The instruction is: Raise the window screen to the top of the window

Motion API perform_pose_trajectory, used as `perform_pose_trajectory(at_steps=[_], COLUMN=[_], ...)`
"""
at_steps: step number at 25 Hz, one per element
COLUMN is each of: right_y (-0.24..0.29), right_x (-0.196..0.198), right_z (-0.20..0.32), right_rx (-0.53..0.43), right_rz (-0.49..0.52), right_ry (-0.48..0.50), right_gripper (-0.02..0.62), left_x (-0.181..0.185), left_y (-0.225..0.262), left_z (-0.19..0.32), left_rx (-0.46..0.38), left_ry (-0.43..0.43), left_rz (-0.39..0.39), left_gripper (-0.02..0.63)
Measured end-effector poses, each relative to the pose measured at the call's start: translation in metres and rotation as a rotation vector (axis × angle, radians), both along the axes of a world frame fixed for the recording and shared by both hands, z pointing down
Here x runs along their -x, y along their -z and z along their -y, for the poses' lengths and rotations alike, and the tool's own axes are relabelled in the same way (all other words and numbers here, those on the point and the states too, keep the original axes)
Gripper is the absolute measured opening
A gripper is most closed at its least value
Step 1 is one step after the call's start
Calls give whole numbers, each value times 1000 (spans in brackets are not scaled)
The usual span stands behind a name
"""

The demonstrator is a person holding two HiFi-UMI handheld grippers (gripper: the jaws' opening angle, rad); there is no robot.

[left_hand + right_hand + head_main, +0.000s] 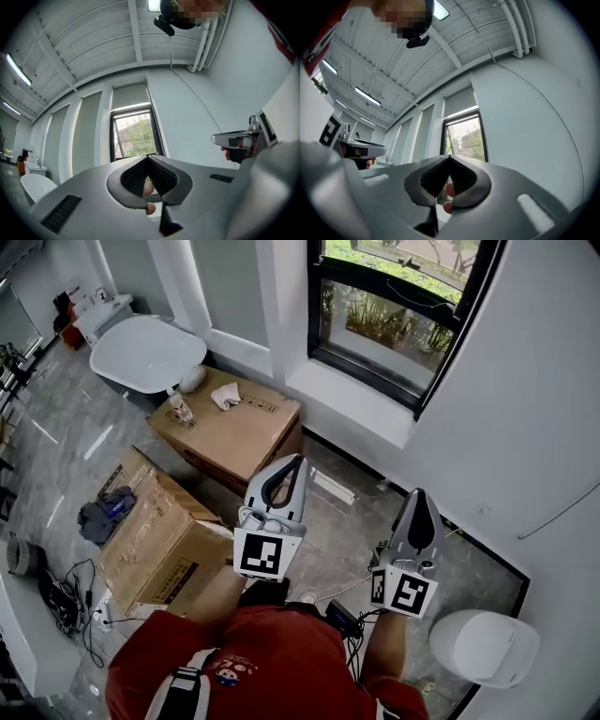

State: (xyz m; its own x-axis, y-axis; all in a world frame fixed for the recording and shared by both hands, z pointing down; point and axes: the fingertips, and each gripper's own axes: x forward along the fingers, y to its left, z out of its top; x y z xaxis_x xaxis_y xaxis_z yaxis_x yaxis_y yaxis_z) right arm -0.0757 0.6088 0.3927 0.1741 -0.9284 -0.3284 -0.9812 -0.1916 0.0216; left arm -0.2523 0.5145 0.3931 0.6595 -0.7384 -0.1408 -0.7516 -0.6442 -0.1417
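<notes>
The black-framed window (pixel 394 315) stands in the white wall ahead of me, with trees behind the glass. In the left gripper view a grey screen (pixel 130 96) covers the upper part of the window (pixel 136 136); the right gripper view shows the same screen (pixel 460 102) above the glass (pixel 465 138). My left gripper (pixel 296 463) is shut and holds nothing, pointing toward the wall left of the window. My right gripper (pixel 419 495) is also shut and holds nothing, below the window's right side. Both are well short of the window.
Two cardboard boxes (pixel 234 423) (pixel 159 540) sit on the floor to the left, with a white bathtub (pixel 145 348) beyond them. A white toilet (pixel 483 643) is at the lower right. Cables (pixel 66 601) lie on the floor. A white sill (pixel 352 399) runs under the window.
</notes>
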Motion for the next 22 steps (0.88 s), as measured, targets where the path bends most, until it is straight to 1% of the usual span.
perform_pose_trajectory(at_steps=[5, 10, 17, 22], right_y=[1, -1, 2, 5], right_x=[-3, -6, -12, -6], right_z=[16, 44, 105, 159], right_rx=[-2, 3, 15, 28], right_rz=[-11, -32, -53, -73], right_ry=[7, 3, -10, -8], right_gripper=[9, 9, 9, 9], left_x=[-2, -5, -10, -5], left_y=[0, -3, -2, -1], left_z=[13, 41, 103, 156], left_rx=[-5, 4, -4, 6], left_ry=[7, 7, 7, 10], left_rz=[-9, -40, -50, -71], left_gripper=[5, 5, 5, 5])
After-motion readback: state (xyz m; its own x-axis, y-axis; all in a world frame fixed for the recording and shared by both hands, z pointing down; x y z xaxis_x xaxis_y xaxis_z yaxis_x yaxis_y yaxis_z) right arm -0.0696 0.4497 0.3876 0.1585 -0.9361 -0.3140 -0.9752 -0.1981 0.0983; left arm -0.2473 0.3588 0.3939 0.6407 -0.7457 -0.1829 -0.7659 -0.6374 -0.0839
